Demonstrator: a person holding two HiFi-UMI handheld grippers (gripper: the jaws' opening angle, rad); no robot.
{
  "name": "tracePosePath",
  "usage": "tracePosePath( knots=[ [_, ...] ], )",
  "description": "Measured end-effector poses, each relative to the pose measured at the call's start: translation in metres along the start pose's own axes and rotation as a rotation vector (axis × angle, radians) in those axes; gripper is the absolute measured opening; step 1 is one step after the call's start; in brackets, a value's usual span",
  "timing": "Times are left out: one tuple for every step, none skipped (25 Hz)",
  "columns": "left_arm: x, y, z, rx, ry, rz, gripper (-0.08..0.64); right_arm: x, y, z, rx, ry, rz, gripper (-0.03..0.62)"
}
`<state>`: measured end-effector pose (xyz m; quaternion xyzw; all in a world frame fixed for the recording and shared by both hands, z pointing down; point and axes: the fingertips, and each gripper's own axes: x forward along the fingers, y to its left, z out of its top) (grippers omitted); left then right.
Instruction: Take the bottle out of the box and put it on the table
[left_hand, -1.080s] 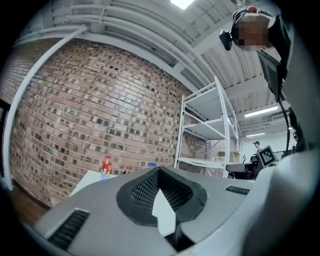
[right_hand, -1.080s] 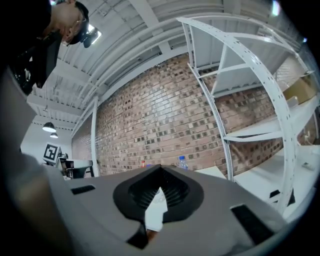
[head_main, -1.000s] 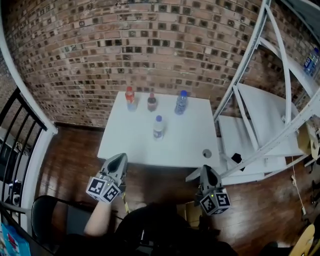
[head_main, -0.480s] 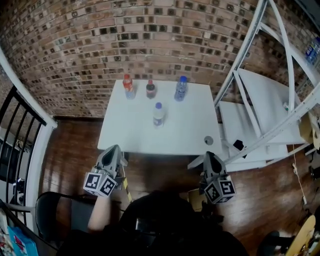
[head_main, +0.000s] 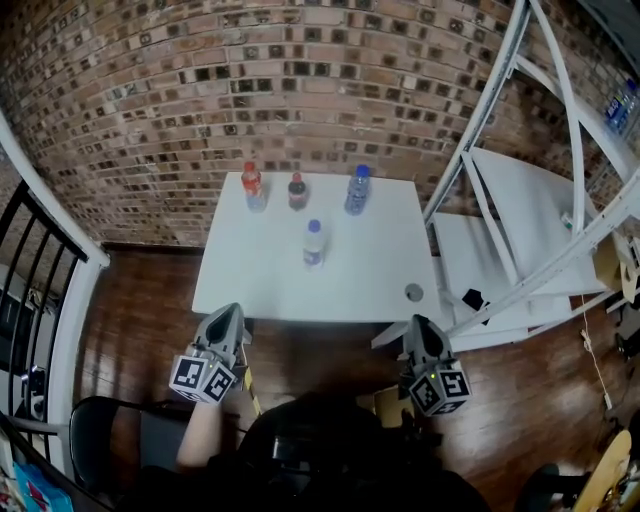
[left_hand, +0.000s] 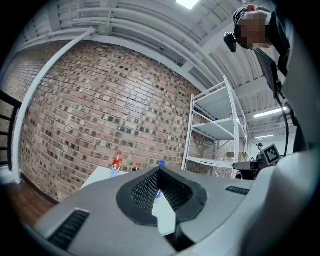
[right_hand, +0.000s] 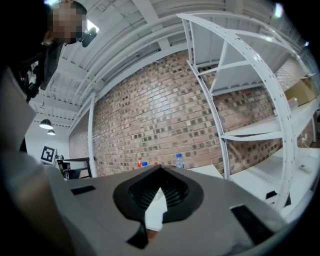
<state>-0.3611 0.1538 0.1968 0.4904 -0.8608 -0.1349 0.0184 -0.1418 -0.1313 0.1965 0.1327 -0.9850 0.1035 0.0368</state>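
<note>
My left hand-held gripper (left_hand: 159, 171) blocks most of the tabletop (left_hand: 97, 173) and much of a blue-capped bottle (left_hand: 161, 163). From my head camera, a small round object (head_main: 413, 292) at the tabletop's edge is too small to identify.

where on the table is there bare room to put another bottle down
The near left of the white table is bare, from the centre water bottle to the left and front edges. The right side is open too, down to a small grey round thing. The back edge is crowded: red-capped bottle, dark bottle, blue-capped water bottle.
</note>
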Motion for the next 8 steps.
tracePosePath(
  knots=[
    [0.0006,0.0001,-0.001,0.0,0.002,-0.004,0.003,-0.0003,-0.0013,-0.0009,0.003,-0.003,-0.006,0.0],
    [0.0005,0.0004,-0.0022,-0.002,0.004,-0.007,0.003,-0.0013,-0.0022,-0.0022,0.007,-0.004,-0.012,0.0],
    [-0.0003,0.0008,-0.0036,-0.005,0.008,-0.01,0.003,-0.0027,-0.0028,-0.004,0.011,-0.003,-0.019,0.0],
    [-0.0009,0.0013,-0.0046,-0.008,0.012,-0.011,0.003,-0.004,-0.0034,-0.006,0.014,0.0,-0.025,0.0],
    [-0.0007,0.0016,-0.0049,-0.008,0.015,-0.013,0.003,-0.0048,-0.0042,-0.0074,0.015,0.004,-0.029,0.0],
    [0.0003,0.0017,-0.0043,-0.008,0.015,-0.015,0.004,-0.0051,-0.005,-0.0081,0.016,0.007,-0.033,0.0],
    [0.0019,0.0016,-0.0031,-0.007,0.014,-0.018,0.003,-0.0052,-0.0059,-0.0084,0.017,0.01,-0.037,0.0],
    [0.0035,0.0014,-0.0017,-0.006,0.013,-0.021,0.003,-0.0052,-0.0067,-0.0086,0.018,0.013,-0.041,0.0]
  ],
)
